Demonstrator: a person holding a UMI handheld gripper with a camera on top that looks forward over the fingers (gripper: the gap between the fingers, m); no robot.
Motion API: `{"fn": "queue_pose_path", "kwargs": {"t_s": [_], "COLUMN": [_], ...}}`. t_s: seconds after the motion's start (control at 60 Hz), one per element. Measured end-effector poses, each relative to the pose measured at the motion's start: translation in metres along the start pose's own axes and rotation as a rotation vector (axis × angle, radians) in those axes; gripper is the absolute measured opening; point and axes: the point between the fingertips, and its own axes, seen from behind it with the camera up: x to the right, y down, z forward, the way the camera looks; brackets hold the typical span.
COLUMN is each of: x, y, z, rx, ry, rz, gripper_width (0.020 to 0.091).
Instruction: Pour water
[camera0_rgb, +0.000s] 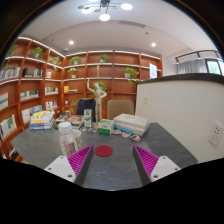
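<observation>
Held low over a grey surface (115, 165), the hand-held gripper (104, 161) has its two fingers spread wide apart, with nothing between them but bare tabletop. Each finger shows a magenta pad (146, 159) on its inner face, one to either side.

Just ahead of the fingers, roughly midway between them, a small red round disc (104, 151) lies flat on the surface. To the left of it, just beyond the left finger, a clear cup or jug with a pink lid (68, 139) stands upright; whether it holds water cannot be told.

Farther on, the far part of the surface is crowded: a white box-like stack (130, 124) sits to the right, a green-and-white carton (88, 118) stands near the middle, and a pile of colourful books (42, 119) rests at the left. Small items lie among them, too small to name.

Beyond the surface, wooden bookshelves (85, 75) run along the back and left walls, holding books and several potted plants (130, 73). A pale figure-like ornament (98, 93) stands before the shelves. To the right rises a white partition wall (180, 110) with a socket plate (215, 132) on it, and a window (198, 67) shows above it. Round lights (104, 16) glow in the ceiling.
</observation>
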Motion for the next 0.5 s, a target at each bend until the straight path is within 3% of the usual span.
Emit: {"fn": "queue_pose_path", "kwargs": {"t_s": [0.083,0.3,0.5], "x": [-0.005,-0.072,-0.128], "y": [-0.001,0.050,0.058], "z": [0.007,0.009,0.041], "rx": [-0.004,-0.015,-0.027], "ry": [-0.043,-0.176,-0.239], "rz": [-0.003,-0.023,0.008], "gripper_width": [0.0817,0.0815,0.0827]}}
